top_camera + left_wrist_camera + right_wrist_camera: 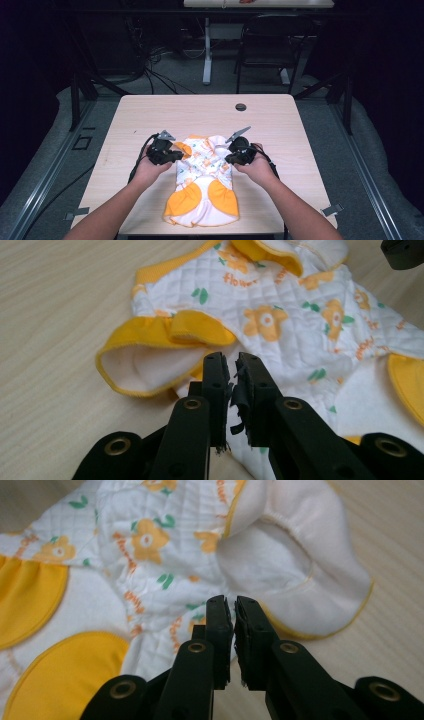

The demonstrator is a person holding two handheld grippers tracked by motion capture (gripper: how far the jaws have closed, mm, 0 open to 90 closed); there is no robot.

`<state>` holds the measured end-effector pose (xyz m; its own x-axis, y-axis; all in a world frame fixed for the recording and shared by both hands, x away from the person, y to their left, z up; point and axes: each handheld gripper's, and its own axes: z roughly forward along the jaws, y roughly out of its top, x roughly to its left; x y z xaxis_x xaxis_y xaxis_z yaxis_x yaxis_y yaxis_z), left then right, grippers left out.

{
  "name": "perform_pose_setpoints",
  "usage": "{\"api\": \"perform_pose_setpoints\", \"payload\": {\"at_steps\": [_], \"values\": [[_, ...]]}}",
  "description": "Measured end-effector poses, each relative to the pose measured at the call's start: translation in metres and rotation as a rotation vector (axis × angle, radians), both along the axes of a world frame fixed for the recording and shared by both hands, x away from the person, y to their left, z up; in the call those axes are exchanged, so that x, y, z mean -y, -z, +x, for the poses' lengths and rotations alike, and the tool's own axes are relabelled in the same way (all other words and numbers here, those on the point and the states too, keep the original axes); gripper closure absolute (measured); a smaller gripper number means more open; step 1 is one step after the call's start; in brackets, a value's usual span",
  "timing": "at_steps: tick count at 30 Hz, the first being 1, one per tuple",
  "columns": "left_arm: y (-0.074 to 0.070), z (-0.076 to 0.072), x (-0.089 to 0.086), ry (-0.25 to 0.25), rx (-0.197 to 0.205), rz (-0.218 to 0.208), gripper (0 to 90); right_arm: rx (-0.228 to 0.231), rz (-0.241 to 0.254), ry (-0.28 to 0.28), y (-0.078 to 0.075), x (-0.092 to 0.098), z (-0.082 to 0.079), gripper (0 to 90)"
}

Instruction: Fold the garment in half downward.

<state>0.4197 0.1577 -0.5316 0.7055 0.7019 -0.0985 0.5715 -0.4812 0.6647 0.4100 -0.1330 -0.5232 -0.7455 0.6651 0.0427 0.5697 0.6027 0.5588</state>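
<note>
Quilted white baby clothing with orange flower print and yellow-orange trim was laid flat on the pale wooden table, near the person's edge and roughly midway across it. Its long axis was seen to run from the near edge away toward the far side, with two rounded orange patches at the near end and the sleeves at the far end.

The left gripper was held at the garment's left far corner, and the right gripper at its right far corner, so that the cloth lay between the two tools and each sleeve was nearest to the tool on its own side. In the left gripper view, the jaws were pressed almost together, with only a thin slit between them and no cloth caught; the yellow-cuffed left sleeve lay just ahead of the tips. In the right gripper view, the jaws were likewise nearly closed on nothing, and the white right sleeve with its thin yellow edge lay just beyond and to the side of them.

It was judged that any coming move would depend on each tool reaching forward to its own sleeve.
</note>
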Motion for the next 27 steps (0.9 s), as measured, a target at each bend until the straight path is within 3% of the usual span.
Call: {"api": "perform_pose_setpoints", "payload": {"at_steps": [3, 5, 10, 15, 18, 22, 27], "values": [[0.0, 0.009, 0.001, -0.005, -0.006, -0.013, 80.6, 0.01, 0.004, 0.006, -0.001, -0.003, 0.012, 81.7], [0.0, 0.017, 0.002, -0.02, -0.002, 0.001, 79.8, 0.019, 0.004, 0.005, -0.001, -0.005, 0.018, 78.7], [-0.001, 0.037, 0.005, -0.071, 0.008, -0.002, 77.0, 0.057, 0.023, 0.048, -0.001, -0.011, 0.039, 75.5], [0.001, 0.045, 0.007, -0.068, 0.012, 0.009, 72.3, 0.073, 0.014, 0.087, 0.003, -0.013, 0.052, 72.4], [0.009, 0.052, 0.008, -0.085, 0.029, 0.003, 67.3, 0.078, 0.038, 0.144, 0.006, -0.014, 0.063, 69.7], [0.019, 0.057, 0.009, -0.111, 0.032, 0.019, 63.3, 0.098, 0.022, 0.183, 0.01, -0.016, 0.071, 63.9], [0.026, 0.062, 0.007, -0.126, 0.035, 0.015, 56.5, 0.083, 0.031, 0.221, 0.015, -0.018, 0.076, 60.7]]}}
